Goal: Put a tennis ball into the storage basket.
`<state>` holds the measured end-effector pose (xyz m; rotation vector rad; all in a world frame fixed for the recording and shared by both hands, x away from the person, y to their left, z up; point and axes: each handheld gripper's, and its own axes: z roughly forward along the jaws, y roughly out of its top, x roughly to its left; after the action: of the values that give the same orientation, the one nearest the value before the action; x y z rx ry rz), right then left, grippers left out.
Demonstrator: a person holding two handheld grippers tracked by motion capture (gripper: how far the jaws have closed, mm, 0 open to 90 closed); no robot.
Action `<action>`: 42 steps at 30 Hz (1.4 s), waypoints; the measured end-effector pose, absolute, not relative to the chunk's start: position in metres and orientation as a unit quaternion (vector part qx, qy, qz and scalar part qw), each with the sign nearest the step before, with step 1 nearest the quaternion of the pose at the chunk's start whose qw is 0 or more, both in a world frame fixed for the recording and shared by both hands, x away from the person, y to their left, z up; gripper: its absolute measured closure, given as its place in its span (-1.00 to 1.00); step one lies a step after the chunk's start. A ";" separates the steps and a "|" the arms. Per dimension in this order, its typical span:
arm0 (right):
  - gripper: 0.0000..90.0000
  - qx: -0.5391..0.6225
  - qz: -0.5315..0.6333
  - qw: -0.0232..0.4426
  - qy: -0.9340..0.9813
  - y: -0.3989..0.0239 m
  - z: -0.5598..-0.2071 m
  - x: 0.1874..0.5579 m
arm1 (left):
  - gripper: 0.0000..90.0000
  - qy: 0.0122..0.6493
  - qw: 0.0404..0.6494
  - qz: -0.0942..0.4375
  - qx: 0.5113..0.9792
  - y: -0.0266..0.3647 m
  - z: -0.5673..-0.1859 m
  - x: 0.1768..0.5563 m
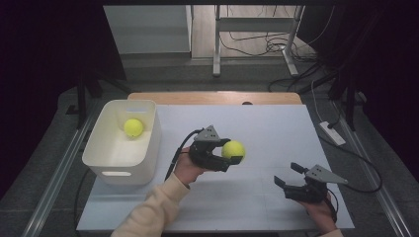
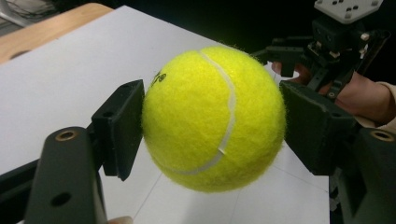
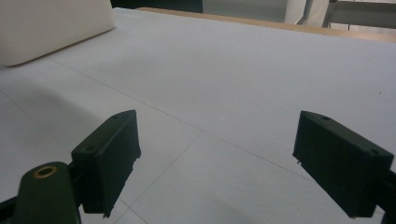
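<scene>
Cream sleeve [image 1: 153, 210] (black gripper [image 1: 228, 159], grey plate)

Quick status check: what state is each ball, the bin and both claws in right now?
Left claw: shut on the held tennis ball, lifted off the table.
Held tennis ball: clamped between both pads, clear of the surface.
Second tennis ball: lying in the bin.
White bin: upright, lidless.
Right claw: open, nothing between its pads.

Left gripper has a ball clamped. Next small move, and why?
Probably carry the tennis ball leftward over the white bin. The left gripper is shut on it above the table, another ball already lies in that bin, and the right gripper rests open.
</scene>
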<state>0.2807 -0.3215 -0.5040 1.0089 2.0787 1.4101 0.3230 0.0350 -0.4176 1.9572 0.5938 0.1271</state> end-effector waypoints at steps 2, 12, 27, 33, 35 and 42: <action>-0.68 0.364 0.509 0.217 0.749 -0.321 -0.504 0.281 | -0.39 0.251 0.522 0.057 0.813 0.039 -0.415 0.323; -0.68 0.363 0.509 0.217 0.750 -0.321 -0.504 0.281 | -0.39 0.271 0.533 0.071 0.798 0.055 -0.404 0.325; -0.68 0.364 0.510 0.217 0.749 -0.321 -0.504 0.281 | -0.39 0.290 0.545 0.089 0.781 0.072 -0.394 0.327; -0.68 0.365 0.510 0.216 0.748 -0.321 -0.504 0.281 | -0.39 0.298 0.548 0.101 0.775 0.080 -0.388 0.327; -0.68 0.365 0.510 0.216 0.748 -0.321 -0.504 0.281 | -0.39 0.299 0.549 0.103 0.774 0.082 -0.387 0.328; -0.68 0.366 0.510 0.216 0.747 -0.321 -0.504 0.281 | -0.39 0.304 0.549 0.111 0.770 0.089 -0.382 0.328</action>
<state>0.2810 -0.3206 -0.5037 1.0149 2.0708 1.4146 0.3282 0.0890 -0.3823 1.8238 0.7199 0.2623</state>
